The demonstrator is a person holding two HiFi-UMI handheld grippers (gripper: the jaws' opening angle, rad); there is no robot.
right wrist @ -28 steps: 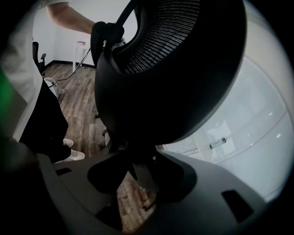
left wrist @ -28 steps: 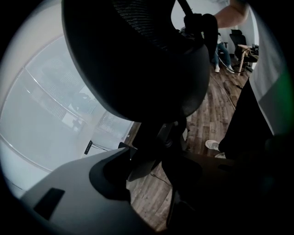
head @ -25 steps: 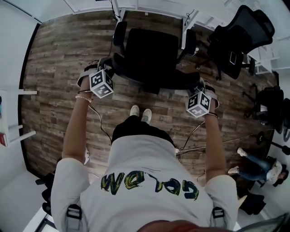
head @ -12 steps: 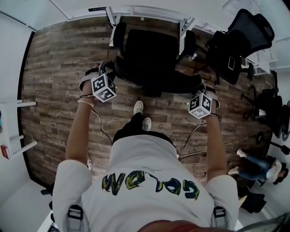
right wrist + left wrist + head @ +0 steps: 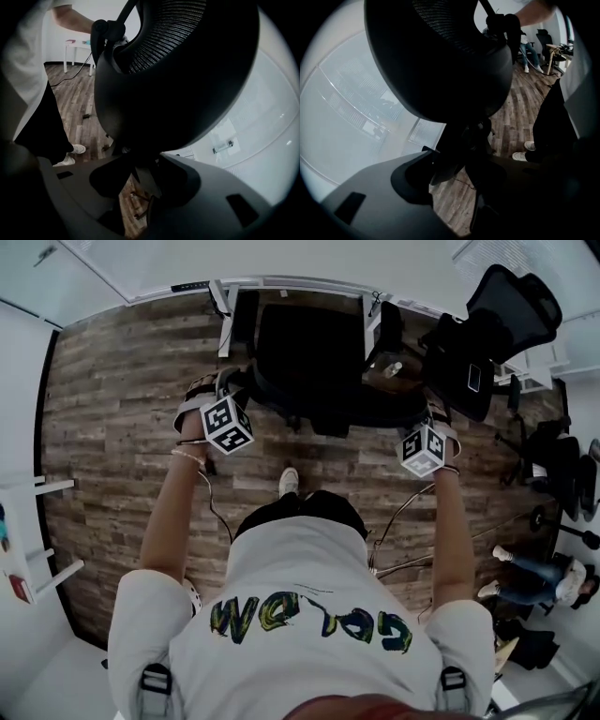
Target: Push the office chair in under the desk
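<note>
The black office chair (image 5: 314,338) stands with its seat between the white legs of the desk (image 5: 281,281) at the top of the head view. Its curved mesh backrest (image 5: 328,407) faces me. My left gripper (image 5: 232,388) clasps the backrest's left end, and my right gripper (image 5: 427,416) clasps its right end. In the left gripper view the backrest (image 5: 440,61) looms over the jaws of the left gripper (image 5: 459,178), with its frame running down between them. The right gripper view shows the same: the backrest (image 5: 178,70) sits above the right gripper (image 5: 140,183). Both stand wide around the rim.
A second black chair (image 5: 497,324) stands at the upper right beside more dark chairs (image 5: 562,465). A seated person's legs (image 5: 530,577) show at the right edge. A white table (image 5: 28,521) is at the left. Cables (image 5: 398,521) trail over the wood floor (image 5: 112,409).
The chair has rolled forward, its seat now in between the desk legs. Both grippers went forward with the backrest, and the person stepped after it.
</note>
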